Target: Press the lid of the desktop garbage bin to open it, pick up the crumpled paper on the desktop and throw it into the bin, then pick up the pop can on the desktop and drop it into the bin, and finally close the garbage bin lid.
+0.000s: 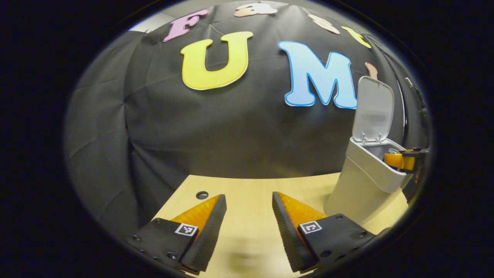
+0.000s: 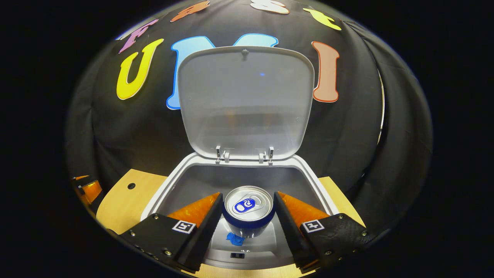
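In the left gripper view, my left gripper (image 1: pixel 249 210) sits low over the desk (image 1: pixel 247 189) with its jaws wide apart and nothing between them. The bin (image 1: pixel 366 181) stands ahead and off to the right of those jaws, its lid (image 1: pixel 373 110) tipped up. At the bin's mouth I can see the right gripper (image 1: pixel 409 158) reaching in from the far side, with the top of the can (image 1: pixel 393 151) just showing beside it. I would leave this hand parked where it is, well clear of the bin, so it does not knock the body while the other one lets go.

In the right gripper view, the can (image 2: pixel 249 212) stands upright between the jaws, top facing me, and both fingers (image 2: pixel 210 220) appear to press its sides, so I judge it gripped. It hangs over the open bin (image 2: pixel 170 185), just inside the front rim, with the lid (image 2: pixel 245 100) upright beyond the fingertips. A blue scrap (image 2: pixel 235 239) lies below the can; I cannot tell what it is. I cannot make out the paper.

To do the drop well, I would ease the can a little farther forward from the rim, keep it upright and level, then open the jaws evenly so it falls straight. I would stay short of the lid so it is not nudged shut.
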`<state>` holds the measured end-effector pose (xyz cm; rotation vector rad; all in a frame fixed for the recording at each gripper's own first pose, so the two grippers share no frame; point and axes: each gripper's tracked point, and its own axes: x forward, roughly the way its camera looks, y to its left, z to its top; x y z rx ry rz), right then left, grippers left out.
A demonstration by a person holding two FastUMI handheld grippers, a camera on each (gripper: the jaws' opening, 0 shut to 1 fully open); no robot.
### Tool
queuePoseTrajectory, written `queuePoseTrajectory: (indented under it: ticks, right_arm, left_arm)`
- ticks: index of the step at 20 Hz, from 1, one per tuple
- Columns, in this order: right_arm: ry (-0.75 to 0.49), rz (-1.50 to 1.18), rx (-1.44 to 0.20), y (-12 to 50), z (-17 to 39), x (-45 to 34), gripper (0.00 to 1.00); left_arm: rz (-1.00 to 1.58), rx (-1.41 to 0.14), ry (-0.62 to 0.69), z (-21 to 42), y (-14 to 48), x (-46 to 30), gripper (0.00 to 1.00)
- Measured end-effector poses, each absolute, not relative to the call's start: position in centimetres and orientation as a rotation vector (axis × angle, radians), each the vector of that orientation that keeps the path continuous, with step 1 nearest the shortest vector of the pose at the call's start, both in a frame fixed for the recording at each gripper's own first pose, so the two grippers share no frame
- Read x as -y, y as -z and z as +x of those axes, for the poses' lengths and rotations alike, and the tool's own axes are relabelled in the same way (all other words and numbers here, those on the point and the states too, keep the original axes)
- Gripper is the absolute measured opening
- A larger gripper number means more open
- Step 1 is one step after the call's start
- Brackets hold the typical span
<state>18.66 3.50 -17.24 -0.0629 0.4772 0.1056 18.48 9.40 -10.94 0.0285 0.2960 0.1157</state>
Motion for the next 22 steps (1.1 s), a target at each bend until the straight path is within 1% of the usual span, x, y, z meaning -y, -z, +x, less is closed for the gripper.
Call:
queuePoseTrajectory:
  ticks: [5, 6, 7, 11, 22]
  right_arm:
    - [-0.105, -0.063, -0.477, 17.23, 18.64, -3.47, 0.85]
    - [-0.105, -0.062, -0.476, 17.11, 18.67, -3.45, 0.85]
    - [-0.104, -0.062, -0.475, 17.25, 18.69, -3.46, 0.85]
    - [-0.103, -0.061, -0.469, 17.15, 18.74, -3.45, 0.88]
    - [-0.087, -0.066, -0.456, 16.31, 18.63, -3.28, 0.88]
  left_arm:
    - [0.028, -0.294, -0.12, 18.17, 10.83, -9.59, 0.83]
    - [0.028, -0.294, -0.121, 18.14, 10.79, -9.65, 0.81]
    - [0.029, -0.294, -0.122, 18.16, 10.84, -9.63, 0.83]
    - [0.031, -0.296, -0.122, 18.1, 10.82, -9.61, 0.83]
    - [0.026, -0.299, -0.105, 18.01, 10.84, -9.11, 0.84]
